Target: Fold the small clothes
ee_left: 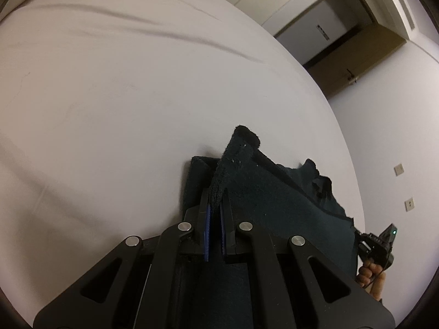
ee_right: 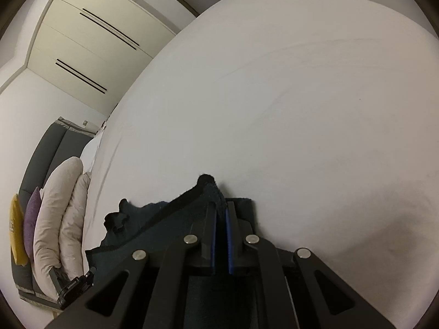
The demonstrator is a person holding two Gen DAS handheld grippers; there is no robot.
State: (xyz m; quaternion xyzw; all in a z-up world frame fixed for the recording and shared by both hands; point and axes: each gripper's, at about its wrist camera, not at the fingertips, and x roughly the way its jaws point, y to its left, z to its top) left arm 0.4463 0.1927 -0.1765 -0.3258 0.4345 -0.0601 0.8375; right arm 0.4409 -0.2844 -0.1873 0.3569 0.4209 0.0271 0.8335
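Observation:
A small dark teal garment point(ee_left: 277, 197) lies at the near edge of a white bed sheet point(ee_left: 115, 104). My left gripper point(ee_left: 215, 194) is shut on the garment's left corner, and a flap of cloth stands up between the blue pads. In the right wrist view the same garment point(ee_right: 153, 227) stretches off to the left. My right gripper point(ee_right: 221, 208) is shut on its right corner, a tuft of fabric poking up past the fingertips. The right gripper's body and the hand holding it point(ee_left: 373, 271) show at the lower right of the left wrist view.
The white sheet point(ee_right: 288, 96) spreads wide beyond the garment. Pale pillows point(ee_right: 60, 213), a purple cushion point(ee_right: 31, 219) and a yellow cushion point(ee_right: 16, 233) lean at the bed's head on the left. Wardrobe doors point(ee_right: 90, 41) and a doorway point(ee_left: 343, 54) stand beyond the bed.

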